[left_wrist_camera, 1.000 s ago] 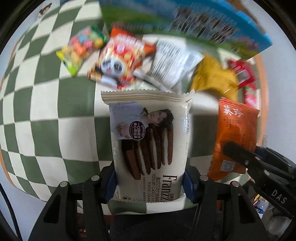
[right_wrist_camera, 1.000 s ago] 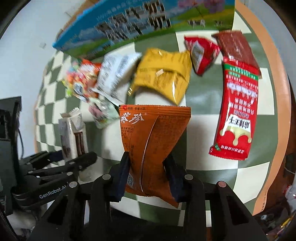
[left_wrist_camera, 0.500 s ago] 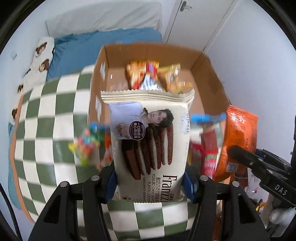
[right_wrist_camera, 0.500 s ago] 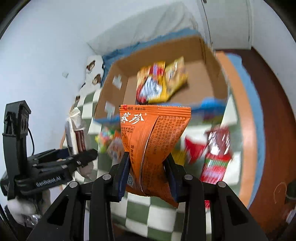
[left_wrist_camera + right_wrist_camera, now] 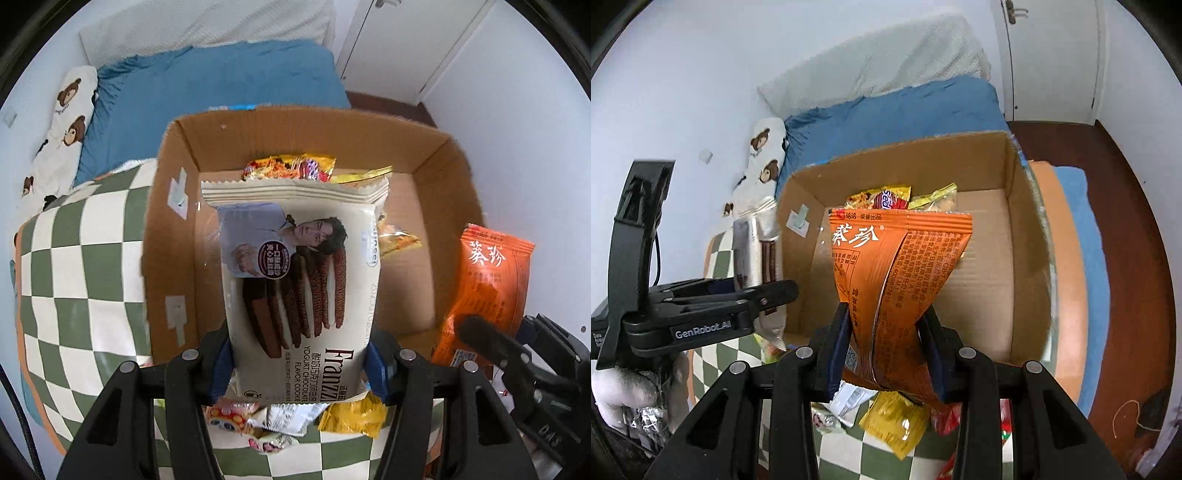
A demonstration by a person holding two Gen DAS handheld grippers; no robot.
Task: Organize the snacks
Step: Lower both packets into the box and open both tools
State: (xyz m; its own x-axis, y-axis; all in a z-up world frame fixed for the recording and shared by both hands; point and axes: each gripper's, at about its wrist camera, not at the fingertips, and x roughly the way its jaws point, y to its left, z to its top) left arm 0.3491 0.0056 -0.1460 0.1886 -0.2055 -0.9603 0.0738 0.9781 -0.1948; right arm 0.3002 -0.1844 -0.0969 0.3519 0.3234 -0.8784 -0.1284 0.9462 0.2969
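Note:
My left gripper (image 5: 299, 365) is shut on a cream Franzzi cookie packet (image 5: 295, 280) and holds it upright over the open cardboard box (image 5: 170, 236). My right gripper (image 5: 886, 350) is shut on an orange snack bag (image 5: 890, 273), also held above the box (image 5: 1027, 258). The orange bag also shows at the right of the left wrist view (image 5: 487, 284). The cookie packet shows edge-on in the right wrist view (image 5: 757, 258). Several red and yellow snack packets (image 5: 897, 195) lie at the far end inside the box.
The box stands on a green-and-white checked cloth (image 5: 74, 288). Loose snacks lie on the cloth below the grippers: a yellow packet (image 5: 894, 421), a silver one (image 5: 291, 417). A blue bed (image 5: 221, 81) with a bear pillow (image 5: 62, 122) lies behind. A wooden floor (image 5: 1126, 221) is at right.
Both grippers have lifted from the snack pile on the cloth and swung forward, each with its packet, until they hang over the open box, closer than half a second ago.

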